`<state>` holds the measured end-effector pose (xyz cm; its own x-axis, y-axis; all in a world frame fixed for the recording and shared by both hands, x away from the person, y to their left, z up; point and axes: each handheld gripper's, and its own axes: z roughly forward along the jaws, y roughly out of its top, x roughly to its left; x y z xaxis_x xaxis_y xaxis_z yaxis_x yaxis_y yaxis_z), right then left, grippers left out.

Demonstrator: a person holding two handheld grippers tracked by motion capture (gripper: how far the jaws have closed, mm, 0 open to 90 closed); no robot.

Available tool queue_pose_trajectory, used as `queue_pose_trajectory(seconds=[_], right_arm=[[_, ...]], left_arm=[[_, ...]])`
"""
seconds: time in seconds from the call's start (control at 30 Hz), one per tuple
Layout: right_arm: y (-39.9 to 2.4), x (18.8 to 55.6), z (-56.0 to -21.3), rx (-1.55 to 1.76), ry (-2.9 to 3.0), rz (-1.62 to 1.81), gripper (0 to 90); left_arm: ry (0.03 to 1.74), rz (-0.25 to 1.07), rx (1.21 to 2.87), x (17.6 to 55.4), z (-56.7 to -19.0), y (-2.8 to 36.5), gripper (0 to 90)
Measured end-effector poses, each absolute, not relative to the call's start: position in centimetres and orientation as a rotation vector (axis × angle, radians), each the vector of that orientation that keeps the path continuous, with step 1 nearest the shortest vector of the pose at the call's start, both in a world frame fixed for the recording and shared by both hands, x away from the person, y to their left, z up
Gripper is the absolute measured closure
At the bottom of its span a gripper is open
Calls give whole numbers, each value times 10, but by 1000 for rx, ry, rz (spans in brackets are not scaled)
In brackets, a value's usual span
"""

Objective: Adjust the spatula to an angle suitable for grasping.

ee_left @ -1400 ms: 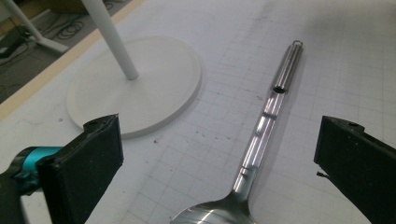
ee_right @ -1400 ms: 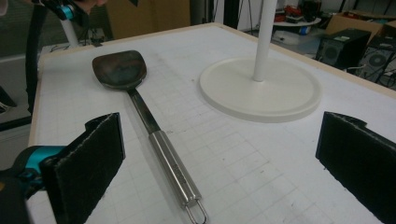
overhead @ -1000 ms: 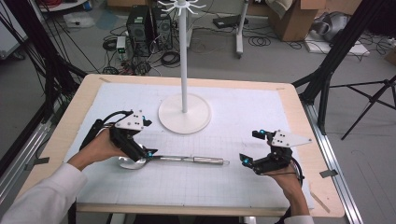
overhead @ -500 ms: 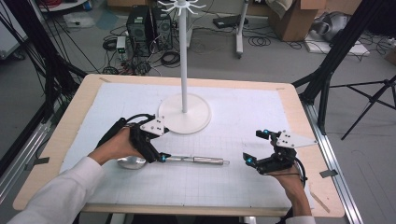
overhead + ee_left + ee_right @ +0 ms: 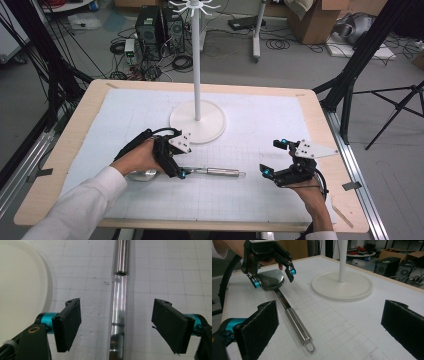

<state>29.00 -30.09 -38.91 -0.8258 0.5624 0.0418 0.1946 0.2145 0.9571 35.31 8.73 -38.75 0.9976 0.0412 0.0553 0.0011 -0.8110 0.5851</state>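
Left claw (image 5: 181,169) hangs over neck of metal ladle (image 5: 200,171), jaws straddling flat shaft just behind tubular handle, pads clear of metal on both sides; jaws have just been closing, nothing gripped. Ladle lies flat on desk (image 5: 90,117), bowl under left hand, hanging loop toward right claw (image 5: 272,165). Right claw wide open, empty, parked near handle end, likely waiting. White hook stand (image 5: 197,120) just behind ladle, probable destination for loop.
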Motion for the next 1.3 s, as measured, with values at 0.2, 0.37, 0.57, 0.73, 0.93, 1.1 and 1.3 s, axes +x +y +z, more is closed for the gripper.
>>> queue_pose_trajectory(seconds=[0.2,0.37,0.57,0.73,0.93,1.1,1.3], right_arm=[[-298,292,-392,712,2195,1638,0],[-298,292,-392,704,2193,1641,1],[-296,292,-392,704,2209,1637,1],[-295,292,-393,699,2209,1636,0],[-294,292,-394,710,2218,1640,1],[-294,293,-394,710,2219,1640,0],[-294,293,-395,713,2221,1643,1]], left_arm=[[14,51,2551,355,-394,79,302],[20,30,2570,357,-398,75,359],[13,23,2601,358,-403,72,399],[9,30,2599,358,-406,70,438],[1,41,2626,359,-410,67,467],[3,27,2643,359,-413,66,500],[3,26,2638,358,-412,63,542]])
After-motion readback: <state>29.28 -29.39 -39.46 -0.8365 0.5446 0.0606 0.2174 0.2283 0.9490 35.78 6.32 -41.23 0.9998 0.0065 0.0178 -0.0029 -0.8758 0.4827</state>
